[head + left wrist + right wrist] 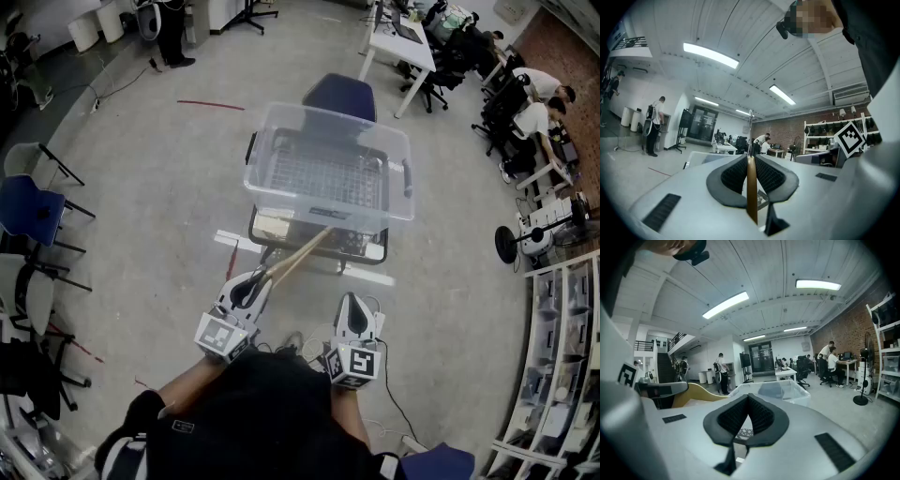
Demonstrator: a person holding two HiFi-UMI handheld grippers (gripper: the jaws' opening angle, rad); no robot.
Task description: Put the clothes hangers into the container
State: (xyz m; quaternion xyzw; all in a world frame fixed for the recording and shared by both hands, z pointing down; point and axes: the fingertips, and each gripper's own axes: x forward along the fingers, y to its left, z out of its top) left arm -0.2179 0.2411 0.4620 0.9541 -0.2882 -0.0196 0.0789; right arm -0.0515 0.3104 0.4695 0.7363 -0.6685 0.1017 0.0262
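Observation:
A clear plastic container (328, 167) stands on a low stand ahead of me, with a dark grid showing through its bottom. My left gripper (255, 281) is shut on a wooden clothes hanger (302, 253) that points up and right toward the container's near wall. In the left gripper view the hanger (751, 187) stands edge-on between the black pads. My right gripper (352, 314) is shut with nothing in it, held close to my body and short of the container. In the right gripper view the container (780, 391) lies ahead and the hanger (696, 394) curves at the left.
A blue chair (339, 94) stands behind the container. Folding chairs (33, 211) line the left. A white desk (398, 37) with seated people is at the far right, and shelving (558, 366) runs along the right wall. A red line (210, 105) marks the floor.

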